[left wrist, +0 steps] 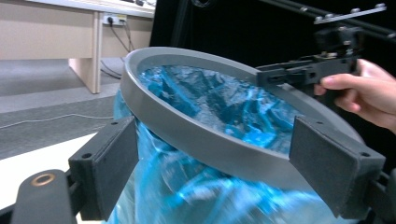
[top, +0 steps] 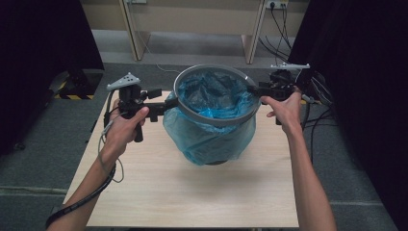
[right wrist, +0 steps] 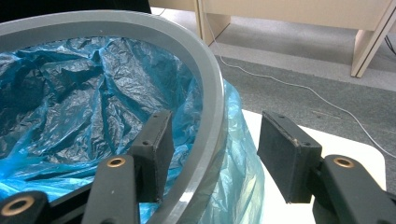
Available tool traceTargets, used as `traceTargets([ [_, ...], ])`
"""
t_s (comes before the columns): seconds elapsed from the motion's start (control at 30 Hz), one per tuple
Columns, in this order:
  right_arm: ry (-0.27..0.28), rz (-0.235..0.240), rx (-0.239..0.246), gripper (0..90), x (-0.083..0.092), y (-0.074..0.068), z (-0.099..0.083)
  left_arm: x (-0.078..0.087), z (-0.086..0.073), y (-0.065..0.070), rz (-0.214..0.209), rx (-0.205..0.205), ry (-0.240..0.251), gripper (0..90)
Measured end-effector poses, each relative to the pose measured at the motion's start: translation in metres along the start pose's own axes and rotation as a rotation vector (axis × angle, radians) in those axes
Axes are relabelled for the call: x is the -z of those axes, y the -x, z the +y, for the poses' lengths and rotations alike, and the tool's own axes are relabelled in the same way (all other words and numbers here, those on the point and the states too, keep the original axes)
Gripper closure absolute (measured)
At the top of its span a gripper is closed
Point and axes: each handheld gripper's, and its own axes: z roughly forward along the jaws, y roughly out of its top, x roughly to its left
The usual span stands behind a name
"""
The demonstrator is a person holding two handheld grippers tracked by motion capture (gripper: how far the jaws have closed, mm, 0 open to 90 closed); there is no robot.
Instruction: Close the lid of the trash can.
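A grey ring (top: 216,121) sits tilted on top of a blue plastic bag (top: 207,139) that lines a bin in the middle of the wooden table (top: 192,192). My left gripper (top: 169,103) is at the ring's left side. In the left gripper view its jaws (left wrist: 215,126) stand wide open, with the ring (left wrist: 205,149) and the bag (left wrist: 187,196) just beyond them. My right gripper (top: 254,89) is at the ring's right side. It is open (right wrist: 217,119) and straddles the rim (right wrist: 205,84): one jaw inside against the bag (right wrist: 84,93), the other outside with a gap.
A dark base (top: 216,162) shows under the bag. Bare tabletop lies in front of the bin and to both sides. Behind the table are grey carpet, wooden desk legs (top: 132,33) and cables (top: 281,29). Black curtains hang at left and right.
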Motion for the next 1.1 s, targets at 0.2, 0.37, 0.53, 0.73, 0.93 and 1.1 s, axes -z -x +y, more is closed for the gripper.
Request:
traceTargets([
  [0.2, 0.010, 0.009, -0.019, 44.5, -0.003, 0.003, -0.005, -0.014, 0.000, -0.007, 0.021, -0.001, -0.042, 14.5],
  [0.37, 0.024, 0.039, -0.038, 44.5, -0.004, 0.006, -0.007, -0.014, -0.005, -0.014, 0.036, -0.030, -0.029, 15.0],
  [0.53, 0.060, 0.092, -0.059, 47.1, -0.005, 0.011, -0.012, -0.014, -0.009, -0.015, 0.031, -0.052, -0.005, 16.8],
  [0.73, 0.106, 0.132, -0.088, 48.6, -0.008, 0.012, -0.019, -0.012, -0.017, -0.016, 0.006, -0.019, 0.027, 19.9],
  [0.93, 0.098, 0.082, -0.063, 41.8, -0.005, 0.008, -0.013, -0.008, -0.014, -0.014, -0.032, -0.007, 0.029, 19.9],
  [1.1, 0.162, 0.098, -0.106, 39.7, 0.011, 0.013, -0.005, -0.003, -0.012, -0.004, -0.057, -0.021, 0.034, 18.5],
])
